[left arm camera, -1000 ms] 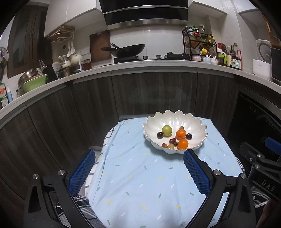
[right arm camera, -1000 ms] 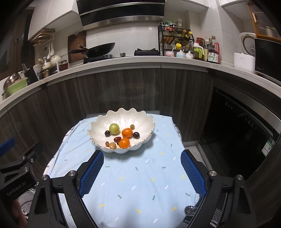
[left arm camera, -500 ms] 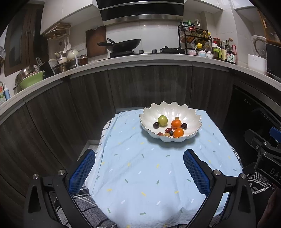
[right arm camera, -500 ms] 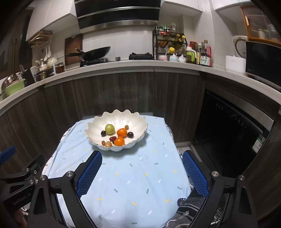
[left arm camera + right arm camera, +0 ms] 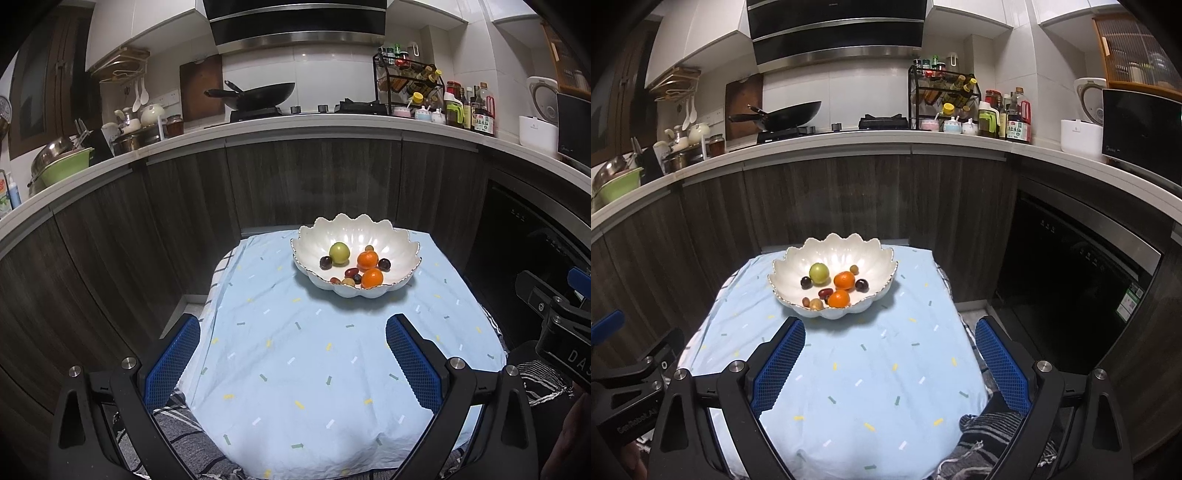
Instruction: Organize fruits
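**Both tongs empty, all the fruit in the bowl**

While you hold both tongs back from the bowl, nothing is in them. Your left tongs [image 5: 293, 363] are wide apart, with only the blue cloth [image 5: 295, 369] between the blue pads [image 5: 171, 363]. Your right tongs [image 5: 890, 363] are wide apart too, and they hold nothing. Both hang above the near part of the cloth, and neither touches the bowl.

Look farther out. The white bowl [image 5: 402, 245] sits on the far part of the cloth, close to the dark cupboards [image 5: 314, 184]. All the fruit you can see lies inside it. A green fruit [image 5: 339, 252] is at the back left. Two oranges [image 5: 367, 260] sit near the middle and front. Small dark fruits [image 5: 325, 262] and a few little brown ones lie around them. No fruit lies on the cloth. No other dish shows on the table, so you cannot tell where the fruit should go.

It looks like you are either at the very start or at the very end of the job. From here you cannot tell which.

If you still have fruit to move, bring one pair of tongs forward over the bowl and come down from above. Pick a fruit with room around it, like the green one. Squeeze softly, because round fruit can roll or slip. Watch the bowl's wavy rim so you do not bump it.
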Available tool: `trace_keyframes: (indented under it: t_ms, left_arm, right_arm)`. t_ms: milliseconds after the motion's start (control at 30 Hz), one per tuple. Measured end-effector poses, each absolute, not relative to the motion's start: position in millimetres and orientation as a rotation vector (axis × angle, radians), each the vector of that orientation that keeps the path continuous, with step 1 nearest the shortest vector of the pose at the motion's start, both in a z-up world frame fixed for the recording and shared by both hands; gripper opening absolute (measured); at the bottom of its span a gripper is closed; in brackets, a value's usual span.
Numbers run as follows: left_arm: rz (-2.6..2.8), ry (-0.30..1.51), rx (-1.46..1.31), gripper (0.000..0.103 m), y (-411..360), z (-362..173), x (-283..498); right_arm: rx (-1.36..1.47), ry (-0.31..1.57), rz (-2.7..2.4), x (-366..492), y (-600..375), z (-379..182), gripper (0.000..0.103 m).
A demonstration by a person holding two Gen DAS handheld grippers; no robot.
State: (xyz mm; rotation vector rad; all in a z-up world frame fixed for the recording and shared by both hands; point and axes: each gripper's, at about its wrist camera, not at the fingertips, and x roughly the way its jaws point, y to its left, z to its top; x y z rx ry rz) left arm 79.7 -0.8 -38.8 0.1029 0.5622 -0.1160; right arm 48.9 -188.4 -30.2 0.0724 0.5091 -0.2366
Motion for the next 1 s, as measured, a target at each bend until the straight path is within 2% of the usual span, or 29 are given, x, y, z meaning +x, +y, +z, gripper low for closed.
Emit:
trace_keyframes:
  t_ms: [1000]
  left_arm:
    - [-0.124,0.563,0.096,0.103,-3.0,-39.5,80.0]
  right_arm:
    - [0.087,0.529,-0.239,51.3,-192.6,-33.3,0.094]
